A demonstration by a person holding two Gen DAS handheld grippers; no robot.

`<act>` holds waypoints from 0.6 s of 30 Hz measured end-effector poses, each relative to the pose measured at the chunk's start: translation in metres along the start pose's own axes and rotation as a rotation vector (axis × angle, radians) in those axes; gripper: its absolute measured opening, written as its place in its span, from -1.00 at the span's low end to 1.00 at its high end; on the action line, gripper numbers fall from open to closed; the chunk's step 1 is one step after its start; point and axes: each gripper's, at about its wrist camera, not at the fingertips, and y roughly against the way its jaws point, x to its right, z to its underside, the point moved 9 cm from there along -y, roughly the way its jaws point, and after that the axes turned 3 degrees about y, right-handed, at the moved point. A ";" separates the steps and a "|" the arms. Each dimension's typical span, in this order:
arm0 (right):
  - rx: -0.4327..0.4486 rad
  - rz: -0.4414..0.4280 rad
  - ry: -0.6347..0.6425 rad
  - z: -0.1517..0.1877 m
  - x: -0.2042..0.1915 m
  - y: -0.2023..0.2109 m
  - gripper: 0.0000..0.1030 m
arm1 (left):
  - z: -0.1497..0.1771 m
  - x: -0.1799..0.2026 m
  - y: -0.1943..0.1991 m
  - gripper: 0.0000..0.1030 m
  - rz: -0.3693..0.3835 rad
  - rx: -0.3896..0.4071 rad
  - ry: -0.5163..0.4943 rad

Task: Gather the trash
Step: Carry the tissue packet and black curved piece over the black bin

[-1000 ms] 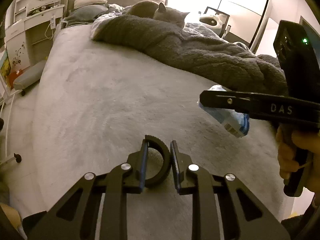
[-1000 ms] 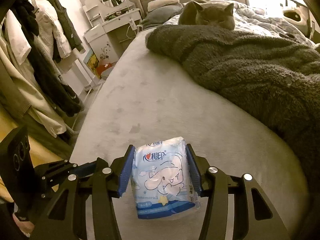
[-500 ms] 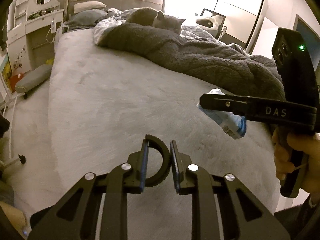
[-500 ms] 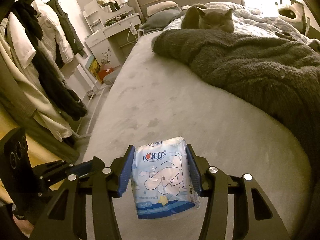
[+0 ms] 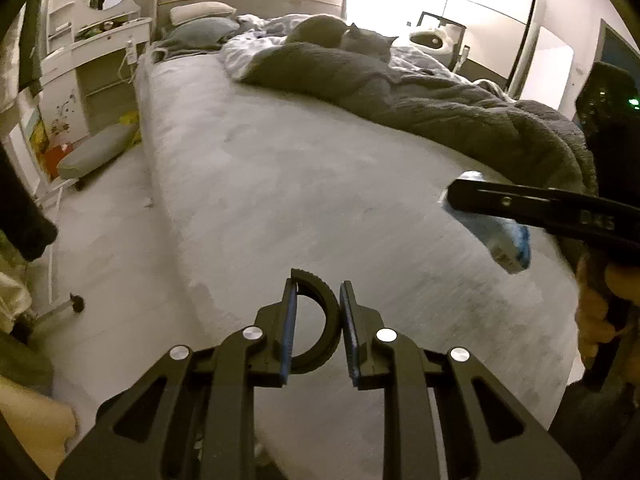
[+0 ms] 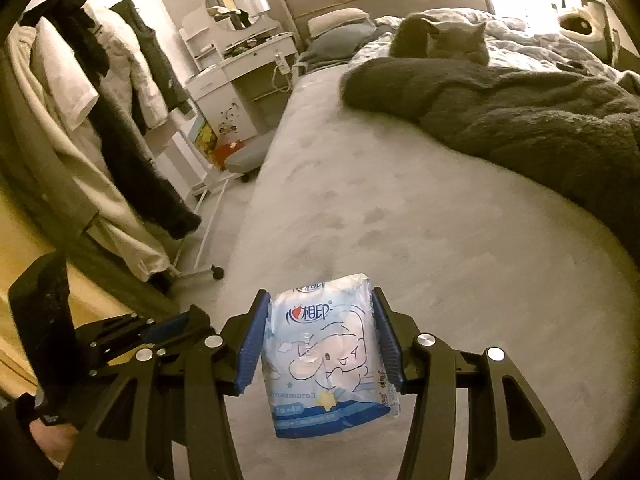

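Observation:
My left gripper (image 5: 319, 290) is shut on a black half-ring piece (image 5: 333, 316) and hangs over the near part of the pale grey bed (image 5: 300, 184). My right gripper (image 6: 320, 294) is shut on a blue and white tissue pack (image 6: 324, 360) printed with a cartoon figure. Its blue pads (image 6: 250, 344) press on the pack's two sides. In the left wrist view the right gripper (image 5: 520, 204) shows from the side at the right, with the pack (image 5: 500, 240) hanging below it and a hand on its grip. The left gripper (image 6: 160, 332) shows at the lower left of the right wrist view.
A grey cat (image 6: 448, 40) lies at the head of the bed beside a dark fuzzy blanket (image 6: 520, 120) on the bed's right half. A rack of hanging clothes (image 6: 100, 120), a white dressing table (image 6: 240, 60) and a low grey stool (image 5: 96, 152) stand along the floor on the left.
Both grippers have drawn back from the head of the bed together, so the cat and blanket look farther off and more floor shows at the left. Both grips are unchanged.

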 end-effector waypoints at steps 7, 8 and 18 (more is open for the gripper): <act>-0.012 -0.015 0.031 0.014 -0.038 -0.005 0.00 | 0.022 -0.038 0.013 -0.55 -0.049 -0.027 0.050; -0.013 -0.016 0.037 0.016 -0.044 -0.006 0.00 | 0.025 -0.043 0.015 -0.55 -0.056 -0.031 0.059; -0.018 -0.074 0.106 0.031 -0.113 -0.019 0.00 | 0.064 -0.094 0.034 -0.55 -0.115 -0.076 0.144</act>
